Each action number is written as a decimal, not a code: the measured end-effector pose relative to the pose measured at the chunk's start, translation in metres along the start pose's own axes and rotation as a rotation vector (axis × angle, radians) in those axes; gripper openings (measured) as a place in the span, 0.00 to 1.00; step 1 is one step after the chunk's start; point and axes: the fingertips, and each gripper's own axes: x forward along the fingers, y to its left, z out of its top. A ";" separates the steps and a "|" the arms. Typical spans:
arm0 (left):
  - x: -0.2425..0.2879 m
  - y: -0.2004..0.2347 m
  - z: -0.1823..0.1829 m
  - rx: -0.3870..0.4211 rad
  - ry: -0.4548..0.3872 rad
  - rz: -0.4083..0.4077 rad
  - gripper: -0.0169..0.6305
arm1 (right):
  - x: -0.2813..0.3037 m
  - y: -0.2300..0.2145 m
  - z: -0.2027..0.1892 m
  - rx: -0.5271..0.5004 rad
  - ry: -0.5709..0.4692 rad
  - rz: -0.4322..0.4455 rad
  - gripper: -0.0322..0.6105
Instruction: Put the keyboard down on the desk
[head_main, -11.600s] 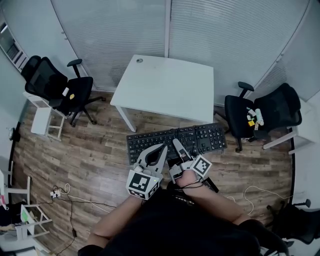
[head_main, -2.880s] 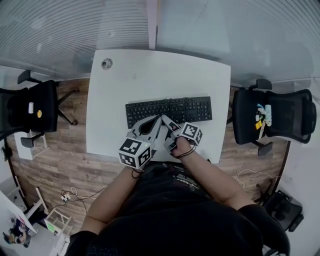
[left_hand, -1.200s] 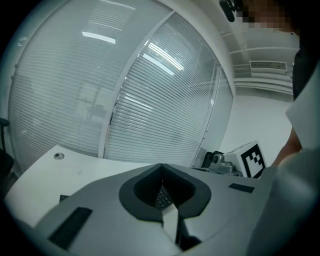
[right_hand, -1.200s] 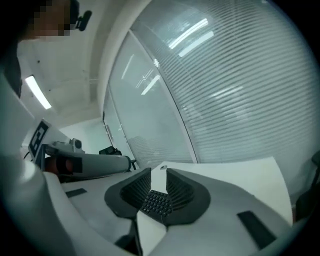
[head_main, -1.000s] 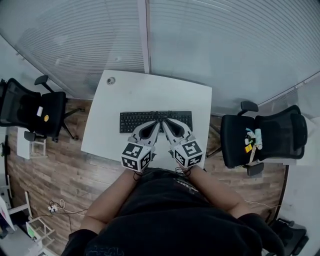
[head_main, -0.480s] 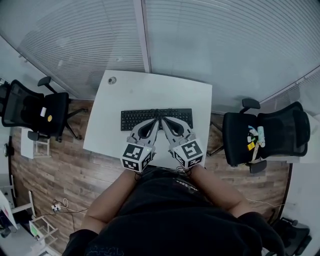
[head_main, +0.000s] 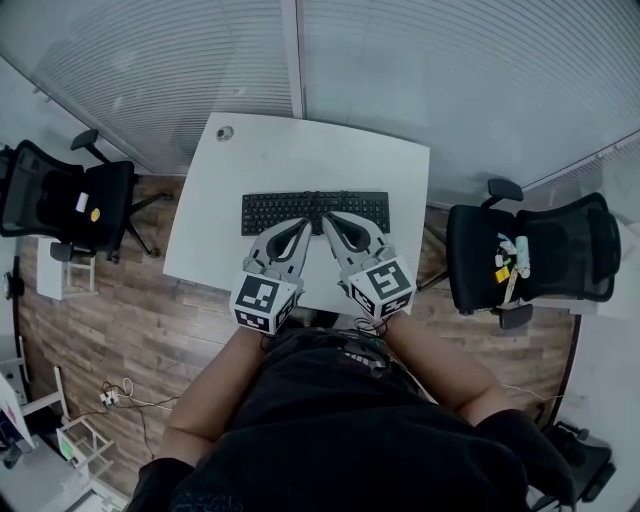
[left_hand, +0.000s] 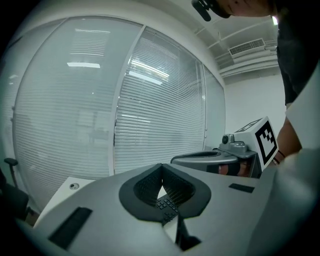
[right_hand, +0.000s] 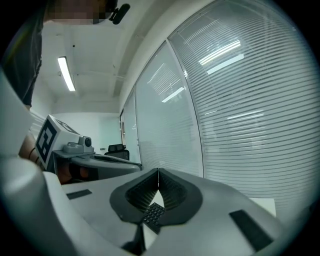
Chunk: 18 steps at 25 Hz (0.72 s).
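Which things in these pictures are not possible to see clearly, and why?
- Keyboard, middle of near edge: head view, covered by the left tongs and right tongs.
- Key print: too small in the head view; both gripper views show only a few keys past their own tongs.
- Small items on the office chair: head view, too small to name.
- Round spot on the desk: too small.

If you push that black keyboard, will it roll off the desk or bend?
Probably neither. The keyboard is long, low and lies flat on the desk, so it would likely slide, not roll or tip. Its edges look straight, like hard plastic, so it should stay stiff. The smooth white top may let it slip easily.
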 end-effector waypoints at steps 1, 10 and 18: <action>-0.004 0.002 0.000 -0.003 0.002 -0.006 0.05 | 0.002 0.003 0.002 -0.005 0.001 -0.001 0.09; -0.036 0.011 -0.010 -0.033 0.006 -0.046 0.05 | 0.006 0.031 -0.008 0.020 0.040 -0.008 0.09; -0.072 0.010 -0.012 -0.030 -0.018 -0.089 0.05 | 0.004 0.056 0.002 0.007 0.027 -0.038 0.09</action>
